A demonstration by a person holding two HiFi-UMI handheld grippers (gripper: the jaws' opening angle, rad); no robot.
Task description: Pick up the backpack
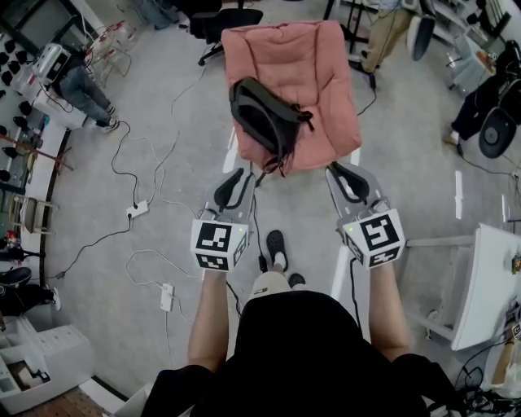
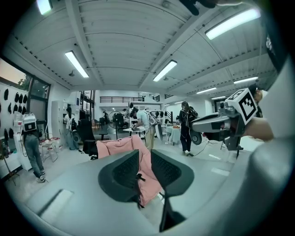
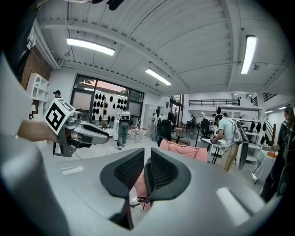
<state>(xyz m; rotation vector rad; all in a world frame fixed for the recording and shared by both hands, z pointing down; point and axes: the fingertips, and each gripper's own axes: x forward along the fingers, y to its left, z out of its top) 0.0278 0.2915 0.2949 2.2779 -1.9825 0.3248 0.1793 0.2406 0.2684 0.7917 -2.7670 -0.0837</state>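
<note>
A black backpack lies slumped on the seat of a pink armchair, toward its left side. Both grippers hover side by side just in front of the chair's front edge, pointing at it. My left gripper is below the backpack; in the left gripper view its jaws stand apart with only the pink chair showing through the gap. My right gripper is off to the backpack's right; in the right gripper view it is shut on nothing. Neither gripper touches the backpack.
Cables and a power strip trail over the grey floor at the left. A white table stands at the right. Office chairs and several people are behind the armchair. My own shoe is below the grippers.
</note>
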